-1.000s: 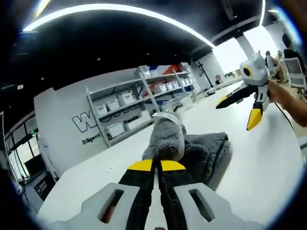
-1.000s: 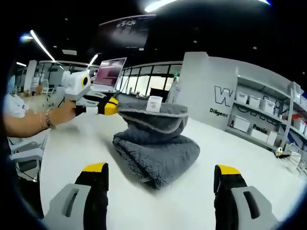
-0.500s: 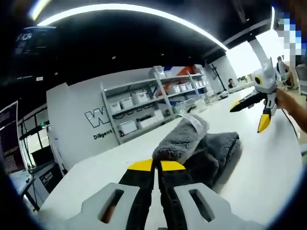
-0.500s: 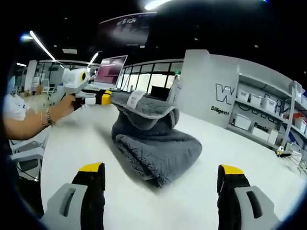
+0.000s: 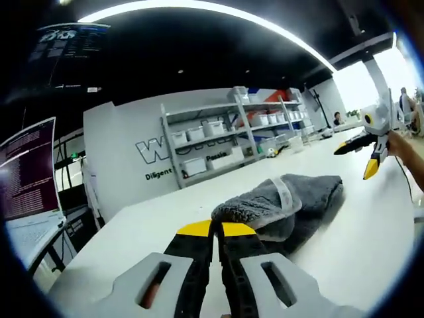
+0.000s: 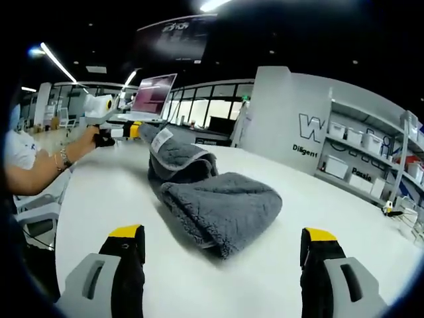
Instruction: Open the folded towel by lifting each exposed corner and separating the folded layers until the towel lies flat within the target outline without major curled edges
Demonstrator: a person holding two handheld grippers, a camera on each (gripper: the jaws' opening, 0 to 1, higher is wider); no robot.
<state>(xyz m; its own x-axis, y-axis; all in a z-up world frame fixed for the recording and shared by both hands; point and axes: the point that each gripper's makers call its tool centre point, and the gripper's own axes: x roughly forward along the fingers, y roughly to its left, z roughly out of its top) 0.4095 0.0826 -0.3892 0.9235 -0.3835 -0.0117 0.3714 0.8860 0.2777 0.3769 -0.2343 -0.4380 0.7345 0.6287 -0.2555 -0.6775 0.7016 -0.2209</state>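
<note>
A thick grey towel [image 6: 218, 205] lies partly folded on the white table [image 6: 132, 199]. Its top layer with a white label [image 6: 162, 138] is drawn out to the left, toward the left gripper [image 6: 134, 130], which is shut on that corner. In the left gripper view the yellow-tipped jaws are closed on the towel corner [image 5: 245, 213], with the label [image 5: 283, 192] just beyond and the rest of the towel [image 5: 311, 199] behind. The right gripper [image 6: 225, 238] hovers open in front of the towel, apart from it; the right gripper [image 5: 368, 156] is seen at far right, jaws spread, held by a hand.
A person's arm with a bracelet [image 6: 46, 162] holds the left gripper. Shelves with white bins [image 5: 225, 142] line the back wall. A laptop screen [image 5: 30, 165] stands at the table's left end. Bare table surface [image 6: 265, 278] surrounds the towel.
The left gripper has pulled the towel's top layer down and away from the pile, so the raised fold is now stretched low toward it. The right gripper stays open and nearly still.
</note>
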